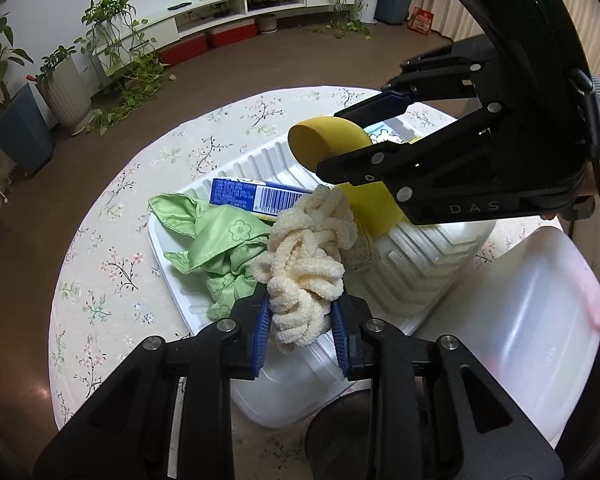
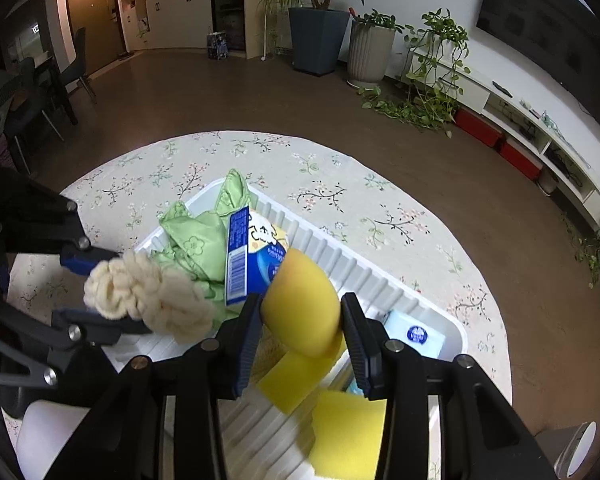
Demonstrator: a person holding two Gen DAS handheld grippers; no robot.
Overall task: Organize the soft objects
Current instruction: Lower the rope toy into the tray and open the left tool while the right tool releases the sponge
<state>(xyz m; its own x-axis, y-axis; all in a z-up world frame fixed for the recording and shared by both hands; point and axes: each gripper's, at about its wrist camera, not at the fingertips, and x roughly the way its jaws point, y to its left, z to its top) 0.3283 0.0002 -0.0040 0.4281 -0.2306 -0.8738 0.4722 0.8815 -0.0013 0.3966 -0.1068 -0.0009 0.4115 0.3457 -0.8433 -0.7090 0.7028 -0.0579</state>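
Note:
A cream fluffy knotted cloth [image 1: 304, 264] hangs over the white ribbed tray [image 1: 168, 256], with my left gripper [image 1: 300, 320] shut on its lower end. The right wrist view shows that cloth [image 2: 148, 292] and the left gripper [image 2: 112, 292] at the left. My right gripper [image 2: 300, 320] is shut on a yellow sponge [image 2: 300, 304], squeezed into a curve above the tray [image 2: 380, 276]. In the left wrist view the right gripper [image 1: 332, 140] holds the bent sponge [image 1: 320, 140] over the tray's far end. A green flowered cloth [image 1: 220, 248] lies crumpled in the tray.
A blue barcoded packet [image 1: 252, 194] leans in the tray beside the green cloth [image 2: 196, 240]. A white tissue packet [image 2: 416, 336] and a flat yellow sponge [image 2: 348, 432] lie near the right gripper. A white plastic container [image 1: 520, 320] stands close by. The round table has a floral cloth [image 1: 112, 216].

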